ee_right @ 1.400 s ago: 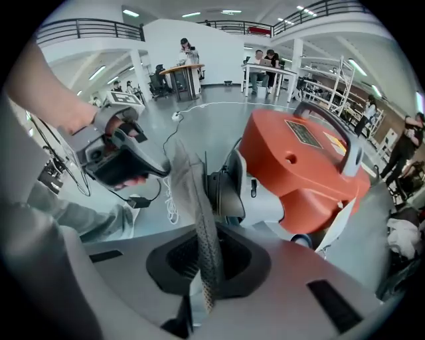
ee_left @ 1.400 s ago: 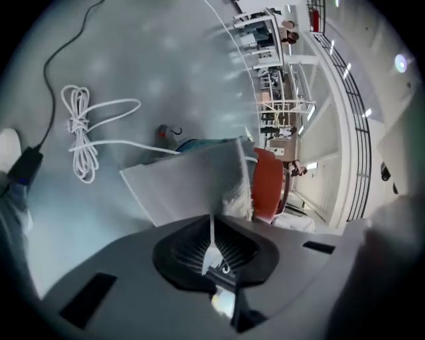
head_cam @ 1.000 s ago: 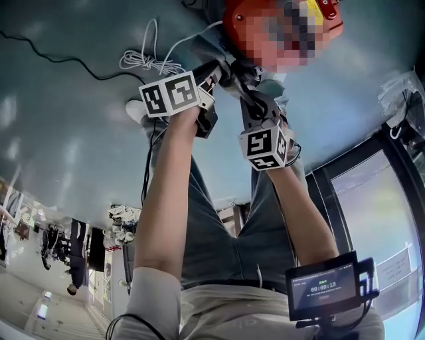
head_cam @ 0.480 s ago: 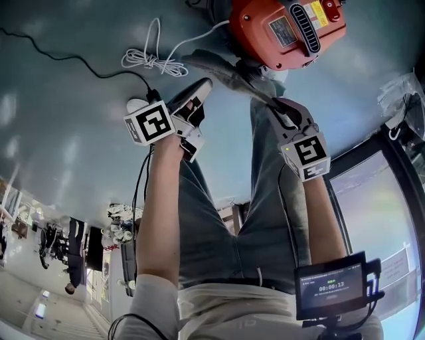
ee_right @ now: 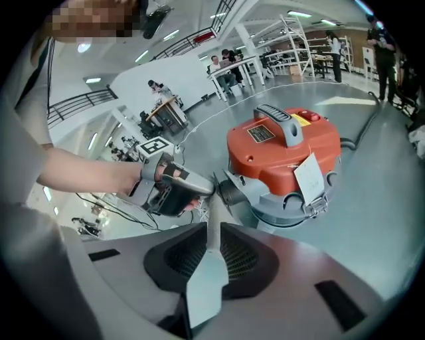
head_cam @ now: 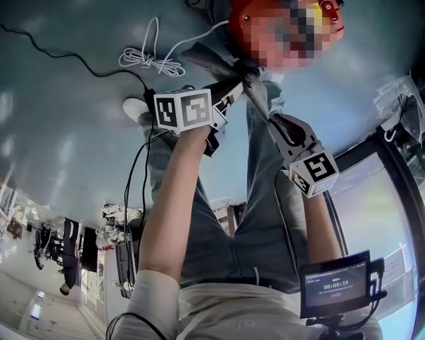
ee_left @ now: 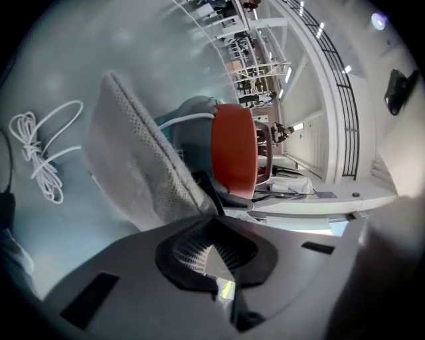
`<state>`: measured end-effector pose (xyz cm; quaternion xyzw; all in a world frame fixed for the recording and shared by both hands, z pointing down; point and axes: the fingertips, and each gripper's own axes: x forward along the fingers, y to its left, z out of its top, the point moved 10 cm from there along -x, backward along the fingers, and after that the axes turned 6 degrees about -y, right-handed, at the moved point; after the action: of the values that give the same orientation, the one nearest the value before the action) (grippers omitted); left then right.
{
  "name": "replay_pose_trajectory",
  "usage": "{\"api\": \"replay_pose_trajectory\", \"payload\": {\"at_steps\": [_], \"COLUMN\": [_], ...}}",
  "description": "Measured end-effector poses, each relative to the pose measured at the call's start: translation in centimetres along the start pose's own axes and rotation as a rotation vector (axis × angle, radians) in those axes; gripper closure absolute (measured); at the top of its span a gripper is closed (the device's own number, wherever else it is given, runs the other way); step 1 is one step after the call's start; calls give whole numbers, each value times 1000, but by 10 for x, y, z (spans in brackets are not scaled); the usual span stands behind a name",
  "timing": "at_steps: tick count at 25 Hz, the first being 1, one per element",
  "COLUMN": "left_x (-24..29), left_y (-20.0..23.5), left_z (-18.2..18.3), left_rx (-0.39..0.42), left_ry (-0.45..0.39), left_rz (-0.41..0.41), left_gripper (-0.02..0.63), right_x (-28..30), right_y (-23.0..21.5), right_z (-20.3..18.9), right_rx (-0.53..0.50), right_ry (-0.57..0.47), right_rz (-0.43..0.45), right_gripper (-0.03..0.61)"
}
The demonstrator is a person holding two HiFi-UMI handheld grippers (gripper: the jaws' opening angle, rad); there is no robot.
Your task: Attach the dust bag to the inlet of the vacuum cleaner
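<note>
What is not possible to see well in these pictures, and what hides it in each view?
- Head view: the top of the vacuum cleaner lies under a mosaic patch, and the upper edge cuts it off.
- Left gripper view: the mouth of the dust bag cannot be made out among its own folds, and no other view shows it either.
- Right gripper view: the print on the paper tag is too small to read.

The vacuum cleaner (ee_right: 282, 156) is orange-red over grey; the dust bag (ee_left: 139, 159) is pale grey, finely dotted; the coiled cord (ee_left: 41, 159) is white.
</note>
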<state>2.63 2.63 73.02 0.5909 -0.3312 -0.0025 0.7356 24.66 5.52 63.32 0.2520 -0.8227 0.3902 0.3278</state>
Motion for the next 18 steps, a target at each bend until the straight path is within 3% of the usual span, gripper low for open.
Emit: {"api": "replay_pose_trajectory", "payload": {"at_steps": [3, 6, 8, 11, 13, 15, 18], "left_x": [-6, -6, -4, -23, -42, -61, -86], "left_y": [-3, 3, 9, -2, -18, -37, -75], "left_z": [2, -8, -18, -19, -14, -5, 9], "left_rx": [39, 112, 112, 19, 6, 79, 292], "left_ry": [35, 159, 176, 20, -96, -178, -303], "left_rz": [24, 33, -35, -264, -362, -409, -472], "left_gripper": [606, 606, 606, 607, 606, 607, 607], "right_x": [2, 3, 4, 5, 5, 5, 6], "right_y": [-5, -14, -25, -25, -19, -14, -3], "right_z": [11, 14, 11, 19, 34, 53, 82], "right_rx": [95, 201, 243, 288, 286, 264, 230], "right_ry": [-33, -83, -126, -176, -204, -243, -356], "right_rz": [14, 32, 64, 166, 212, 237, 319], "right_gripper": [529, 531, 531, 532, 532, 532, 533]}}
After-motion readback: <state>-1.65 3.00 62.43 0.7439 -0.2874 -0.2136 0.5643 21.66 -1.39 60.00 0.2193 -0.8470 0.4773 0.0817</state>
